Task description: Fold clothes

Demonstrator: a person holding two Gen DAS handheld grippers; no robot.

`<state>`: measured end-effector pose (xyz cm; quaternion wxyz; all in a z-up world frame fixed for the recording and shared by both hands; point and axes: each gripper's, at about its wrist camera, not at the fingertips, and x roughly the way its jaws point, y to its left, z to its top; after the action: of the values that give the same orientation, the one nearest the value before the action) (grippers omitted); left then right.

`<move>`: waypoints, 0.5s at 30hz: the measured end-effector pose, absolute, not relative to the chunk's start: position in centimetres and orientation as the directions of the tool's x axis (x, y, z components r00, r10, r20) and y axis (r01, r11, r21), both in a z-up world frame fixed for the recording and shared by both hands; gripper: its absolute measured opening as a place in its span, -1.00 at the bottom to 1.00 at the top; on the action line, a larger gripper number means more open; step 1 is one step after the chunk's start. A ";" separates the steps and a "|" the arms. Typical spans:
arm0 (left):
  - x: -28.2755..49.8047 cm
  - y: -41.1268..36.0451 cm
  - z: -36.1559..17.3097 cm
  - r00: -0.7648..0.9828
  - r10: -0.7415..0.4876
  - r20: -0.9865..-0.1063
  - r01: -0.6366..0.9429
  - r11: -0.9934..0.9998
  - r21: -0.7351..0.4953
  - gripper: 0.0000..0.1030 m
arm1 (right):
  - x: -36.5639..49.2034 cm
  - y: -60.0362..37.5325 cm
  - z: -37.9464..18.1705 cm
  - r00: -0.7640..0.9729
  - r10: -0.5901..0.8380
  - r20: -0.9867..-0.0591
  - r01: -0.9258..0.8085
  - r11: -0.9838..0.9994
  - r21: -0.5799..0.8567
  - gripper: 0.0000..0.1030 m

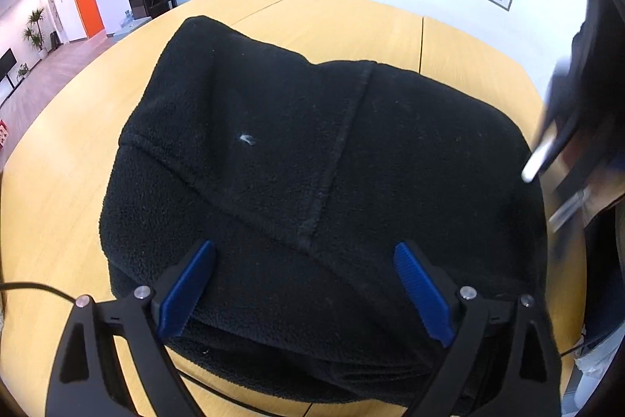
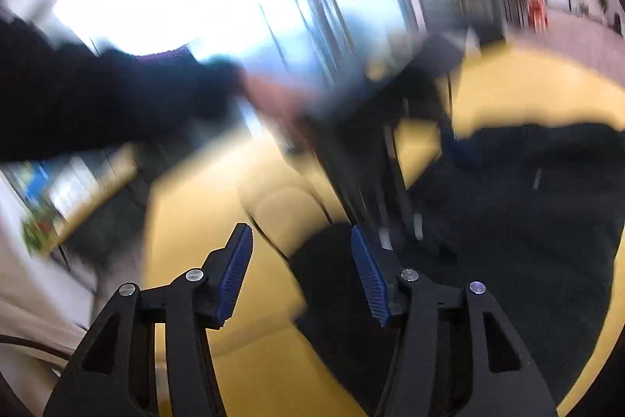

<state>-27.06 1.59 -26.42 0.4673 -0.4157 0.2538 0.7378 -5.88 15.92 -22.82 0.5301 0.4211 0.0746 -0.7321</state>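
Garment: black fleece (image 1: 320,159) lies folded in layers on the wooden table (image 1: 351,22).
Left gripper (image 1: 304,253): spread wide above the fleece's near edge, holding nothing.
Right gripper (image 2: 300,241): parted, empty, over the table beside the fleece; heavy blur, so contact is unclear.

A folded black fleece (image 1: 312,163) is lying on the light wooden table (image 1: 351,22), reaching its near edge, with a thin black cable (image 1: 35,287) trailing at the table's left edge.
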 end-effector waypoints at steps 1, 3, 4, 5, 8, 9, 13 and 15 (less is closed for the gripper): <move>-27.1 1.6 -26.6 -0.215 0.472 -0.855 -0.904 -0.428 -0.008 0.87 | -5.3 15.6 -23.9 -0.086 -0.690 -0.718 0.849 -0.428 0.310 -0.05; -27.1 1.5 -26.5 -0.213 0.474 -0.855 -0.903 -0.430 -0.013 0.87 | -4.6 15.1 -25.8 -0.089 -0.651 -0.754 0.859 -0.434 0.273 -0.05; -27.2 1.5 -26.2 -0.216 0.472 -0.855 -0.900 -0.435 -0.013 0.87 | -5.1 15.2 -26.0 -0.079 -0.656 -0.751 0.841 -0.448 0.303 -0.06; -27.1 1.4 -25.8 -0.223 0.470 -0.854 -0.899 -0.438 -0.006 0.86 | -5.5 15.1 -26.2 -0.070 -0.657 -0.751 0.827 -0.459 0.324 -0.10; -26.9 1.1 -23.4 -0.281 0.468 -0.838 -0.885 -0.463 0.039 0.83 | -4.6 15.2 -26.6 -0.067 -0.640 -0.766 0.852 -0.436 0.290 -0.11; -26.7 0.9 -22.2 -0.297 0.485 -0.822 -0.884 -0.466 0.045 0.82 | -4.0 15.3 -26.5 -0.068 -0.636 -0.768 0.862 -0.425 0.276 -0.11; -24.8 2.0 -19.9 -0.276 0.545 -0.792 -0.917 -0.397 0.046 0.82 | -2.1 14.6 -25.9 -0.110 -0.634 -0.766 0.902 -0.387 0.191 0.05; -23.5 3.2 -22.4 -0.243 0.486 -0.840 -0.937 -0.341 0.074 0.82 | -0.8 14.6 -25.6 -0.144 -0.654 -0.743 0.924 -0.357 0.135 0.26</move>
<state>-23.46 3.20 -22.37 0.4886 -0.3741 0.3015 0.7283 -0.83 14.63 -25.56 0.5374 0.3729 0.1813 -0.7344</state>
